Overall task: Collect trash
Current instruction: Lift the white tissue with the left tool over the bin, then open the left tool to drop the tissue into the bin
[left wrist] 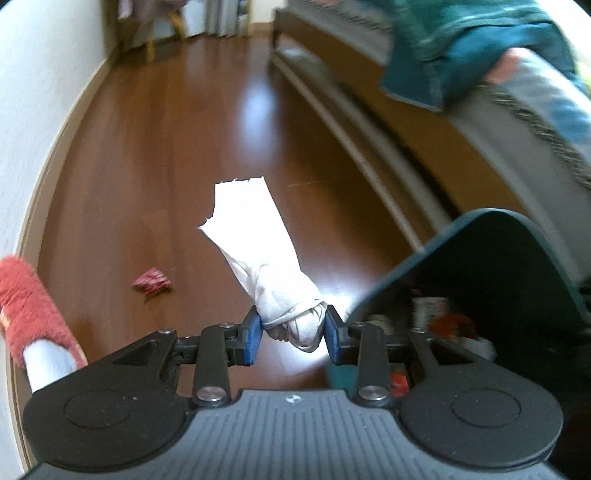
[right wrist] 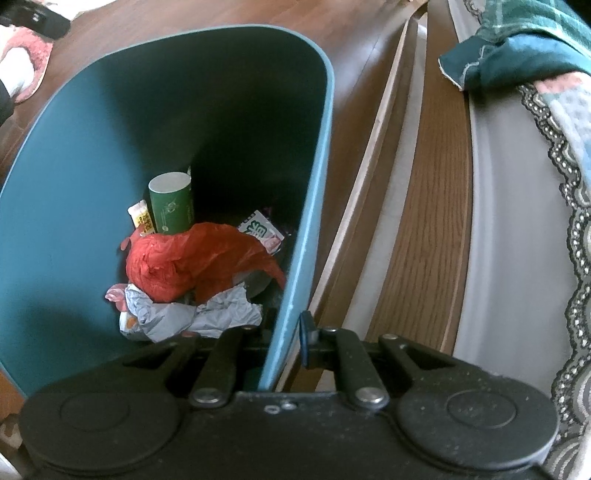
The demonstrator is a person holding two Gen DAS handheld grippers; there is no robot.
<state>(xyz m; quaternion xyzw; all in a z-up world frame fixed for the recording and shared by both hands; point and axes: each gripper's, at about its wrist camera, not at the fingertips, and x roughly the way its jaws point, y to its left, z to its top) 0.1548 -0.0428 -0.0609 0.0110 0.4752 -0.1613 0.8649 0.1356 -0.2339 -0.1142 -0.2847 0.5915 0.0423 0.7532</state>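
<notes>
My left gripper (left wrist: 293,334) is shut on a crumpled white tissue (left wrist: 258,251), which sticks out forward, well above the wooden floor. A small red wrapper (left wrist: 152,281) lies on the floor, left of the tissue. The teal trash bin (left wrist: 480,266) stands close on the right in the left wrist view. My right gripper (right wrist: 286,339) is shut on the bin's right wall (right wrist: 303,229), one finger inside and one outside. Inside the bin lie a red plastic bag (right wrist: 195,258), a green can (right wrist: 171,203), crumpled paper (right wrist: 195,314) and some packets.
A bed with a wooden frame (right wrist: 417,206) and grey cover (left wrist: 532,122) runs along the right, a teal cloth (right wrist: 517,48) draped on it. A foot in a pink fluffy slipper (left wrist: 33,310) stands at the left by the white wall. A chair (left wrist: 147,33) stands far back.
</notes>
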